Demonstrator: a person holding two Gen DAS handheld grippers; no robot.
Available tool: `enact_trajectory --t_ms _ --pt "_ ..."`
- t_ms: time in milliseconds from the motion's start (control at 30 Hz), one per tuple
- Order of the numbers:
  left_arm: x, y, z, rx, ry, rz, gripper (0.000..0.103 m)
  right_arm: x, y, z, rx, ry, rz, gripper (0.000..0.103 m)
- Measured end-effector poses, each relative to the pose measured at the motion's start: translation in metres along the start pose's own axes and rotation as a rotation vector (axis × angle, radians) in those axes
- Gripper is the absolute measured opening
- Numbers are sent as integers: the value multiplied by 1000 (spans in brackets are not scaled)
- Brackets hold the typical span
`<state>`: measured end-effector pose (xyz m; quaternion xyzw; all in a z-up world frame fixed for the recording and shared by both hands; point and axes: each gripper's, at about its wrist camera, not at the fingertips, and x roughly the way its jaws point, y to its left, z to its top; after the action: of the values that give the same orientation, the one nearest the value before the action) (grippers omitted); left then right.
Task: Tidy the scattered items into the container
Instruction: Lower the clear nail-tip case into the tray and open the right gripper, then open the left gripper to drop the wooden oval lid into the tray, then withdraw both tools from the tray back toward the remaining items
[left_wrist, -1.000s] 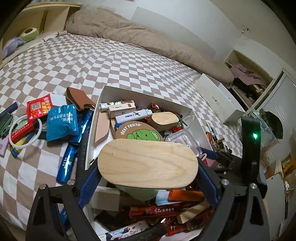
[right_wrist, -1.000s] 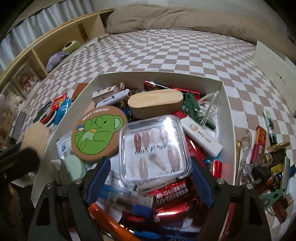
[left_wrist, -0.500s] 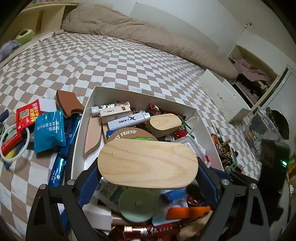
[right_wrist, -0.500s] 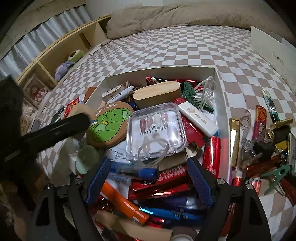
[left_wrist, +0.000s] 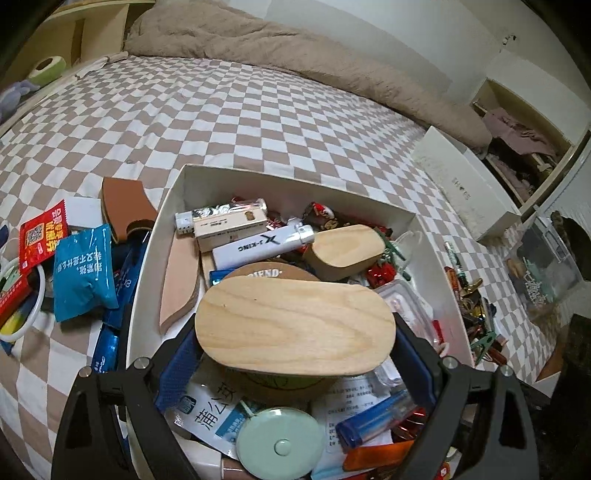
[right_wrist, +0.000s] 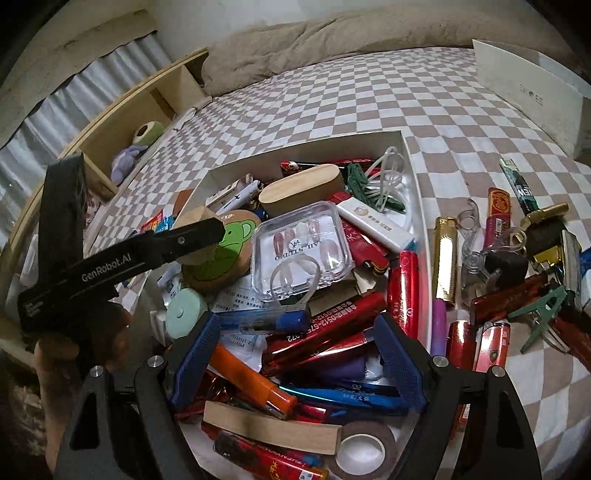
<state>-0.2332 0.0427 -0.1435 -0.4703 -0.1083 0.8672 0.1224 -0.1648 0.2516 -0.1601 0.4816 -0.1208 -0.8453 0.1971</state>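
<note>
My left gripper is shut on a flat wooden oval lid, held level above the near half of the white box. The box is crowded: a wooden oval case, a white lighter, a mint round tin. In the right wrist view my right gripper stands open over the box's near end, nothing pressed between its blue pads. A clear nail case lies in the box ahead of it. The left gripper's black body reaches in from the left.
Loose items lie on the checkered bed on both sides of the box: a blue packet, a red packet and a brown leather piece to the left, a gold lighter, a green clip and keys to the right. A white shoebox stands far right.
The left gripper has carried the wooden lid further over the box. The right gripper has drawn back from the clear nail case, which stays in the box. The left gripper's body entered the right view.
</note>
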Motion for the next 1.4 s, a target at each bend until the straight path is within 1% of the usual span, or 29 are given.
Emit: enact_trajectory --t_ms 200,267,400,733,1000,1400 --pt "2 3 -1 -13 9 2 95 0 -1 -1 12 -9 -12 86" --pt "3 7 -2 -45 17 -12 101 -1 -1 -2 12 -11 -11 86" --pt "-3 10 -1 -76 7 -23 102 -4 0 -2 12 -20 -11 86" --pt "-23 2 -2 -39 -14 -26 102 -13 3 -3 28 -38 2 86" --pt "-36 -2 -8 -24 -32 -15 102 -24 11 -5 14 -58 -10 86" --pt "-77 -9 -15 -1 -104 -10 102 -52 20 -9 -1 -116 -17 86"
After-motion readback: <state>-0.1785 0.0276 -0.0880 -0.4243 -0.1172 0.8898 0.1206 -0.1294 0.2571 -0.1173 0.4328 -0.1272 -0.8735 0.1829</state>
